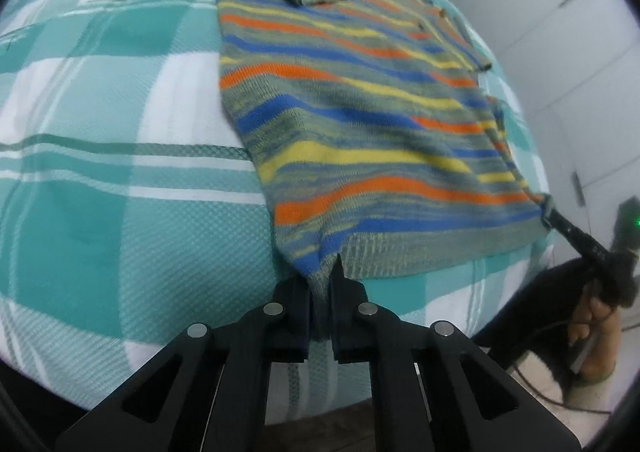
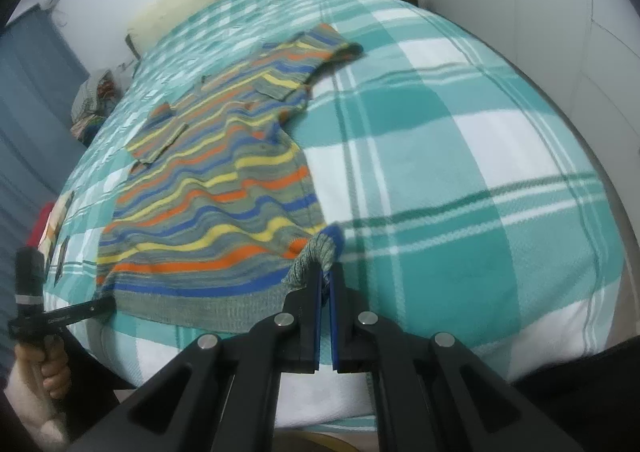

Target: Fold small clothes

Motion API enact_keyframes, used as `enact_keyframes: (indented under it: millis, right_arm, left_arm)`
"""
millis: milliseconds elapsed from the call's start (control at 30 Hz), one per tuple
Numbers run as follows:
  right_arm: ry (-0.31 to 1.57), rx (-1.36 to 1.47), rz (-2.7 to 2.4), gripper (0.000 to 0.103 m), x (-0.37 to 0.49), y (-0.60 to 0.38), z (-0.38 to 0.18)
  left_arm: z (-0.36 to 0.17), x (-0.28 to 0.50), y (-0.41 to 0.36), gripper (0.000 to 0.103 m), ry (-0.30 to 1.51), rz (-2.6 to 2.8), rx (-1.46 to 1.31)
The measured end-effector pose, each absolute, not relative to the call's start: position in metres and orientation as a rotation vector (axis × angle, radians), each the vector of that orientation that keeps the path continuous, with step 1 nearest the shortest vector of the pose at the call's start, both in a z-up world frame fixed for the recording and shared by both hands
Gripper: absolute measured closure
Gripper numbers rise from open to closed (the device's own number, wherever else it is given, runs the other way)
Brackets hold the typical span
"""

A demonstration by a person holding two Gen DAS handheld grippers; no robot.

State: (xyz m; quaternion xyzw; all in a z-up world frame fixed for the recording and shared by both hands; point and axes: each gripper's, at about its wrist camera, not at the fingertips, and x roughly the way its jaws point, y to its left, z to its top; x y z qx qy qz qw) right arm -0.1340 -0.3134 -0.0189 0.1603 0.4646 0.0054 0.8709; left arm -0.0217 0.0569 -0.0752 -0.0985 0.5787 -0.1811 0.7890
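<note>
The left tool [image 1: 320,284] is clenched on one bottom corner of the striped knit top [image 1: 352,100], and the right tool [image 2: 326,276] pinches the opposite hem corner, so the ribbed hem stretches between them. Holding both corners probably lets the lower half be lifted and carried over as one straight edge. Ahead of both tools the top lies flat on the checked bed cover [image 2: 460,172], sleeves already turned in. Bare cover lies beyond the collar and to the outer sides; the bed's near edge sits just behind the tools.

The shirt [image 1: 360,124] hem corners vanish inside both claws, and the bedside heap [image 2: 94,100] is perhaps clothing.
</note>
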Motion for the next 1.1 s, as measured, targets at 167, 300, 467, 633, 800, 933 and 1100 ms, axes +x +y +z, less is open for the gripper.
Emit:
enact_keyframes:
  millis: [167,300,467,633,800,933,1100]
  right_arm:
    - [0.971,0.323,0.064,0.101,-0.156,-0.316,0.022]
    - [1.036,0.288,0.102,0.101,-0.167,-0.300,0.023]
    - [1.183,0.276,0.072,0.101,-0.161,-0.286,-0.034]
    - [1.238,0.284,0.046,0.101,-0.160,-0.287,-0.055]
    - [1.302,0.357,0.060,0.094,-0.159,-0.300,-0.056]
    - [1.191,0.175,0.022,0.084,-0.151,-0.317,0.000]
    - [0.921,-0.189,0.001,0.039,-0.079,-0.306,0.070]
  left_arm:
    - [-0.028,-0.053,0.074,0.098,1.194,-0.427,-0.078]
    - [-0.033,-0.064,0.080,0.098,1.209,-0.392,0.027]
    - [-0.081,-0.055,0.084,0.098,1.328,-0.325,0.022]
    - [-0.079,-0.055,0.079,0.094,1.327,-0.310,0.069]
    - [-0.058,-0.065,0.089,0.074,1.326,-0.211,0.156]
    - [0.010,-0.057,0.098,0.044,1.104,-0.164,0.181]
    - [0.048,-0.009,0.058,0.017,0.934,-0.239,0.111]
